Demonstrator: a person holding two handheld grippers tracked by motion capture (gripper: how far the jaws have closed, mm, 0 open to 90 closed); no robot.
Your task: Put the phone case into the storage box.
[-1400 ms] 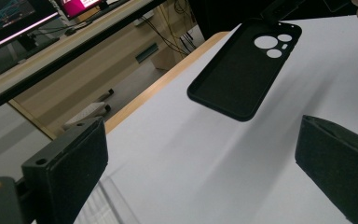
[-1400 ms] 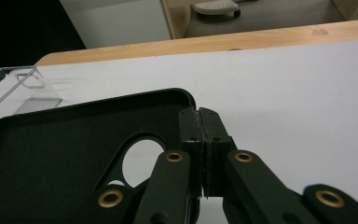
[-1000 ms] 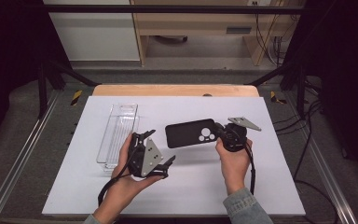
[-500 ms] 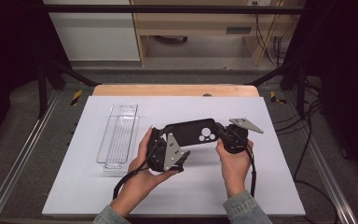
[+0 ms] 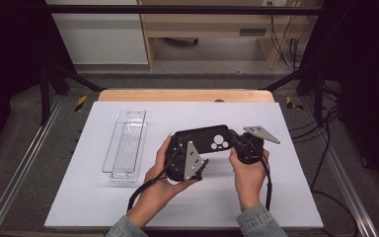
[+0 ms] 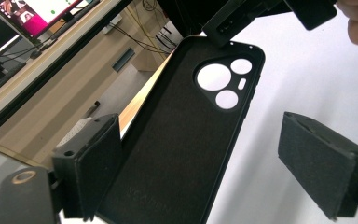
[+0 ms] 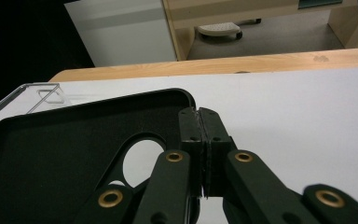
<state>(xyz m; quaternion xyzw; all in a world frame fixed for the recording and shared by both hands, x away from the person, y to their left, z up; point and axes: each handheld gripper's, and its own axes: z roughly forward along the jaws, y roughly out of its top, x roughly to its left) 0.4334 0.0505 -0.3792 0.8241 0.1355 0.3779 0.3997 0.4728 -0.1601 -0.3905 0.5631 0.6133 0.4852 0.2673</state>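
Black phone case (image 5: 208,141) stays pinched in our right gripper (image 5: 237,143); left gripper (image 6: 200,172) just slid around its free end, jaws narrowing, probably not touching yet.

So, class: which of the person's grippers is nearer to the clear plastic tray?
Left. The left gripper sits just right of the clear plastic tray, jaws around the black phone case. The right gripper grips the case's far end.
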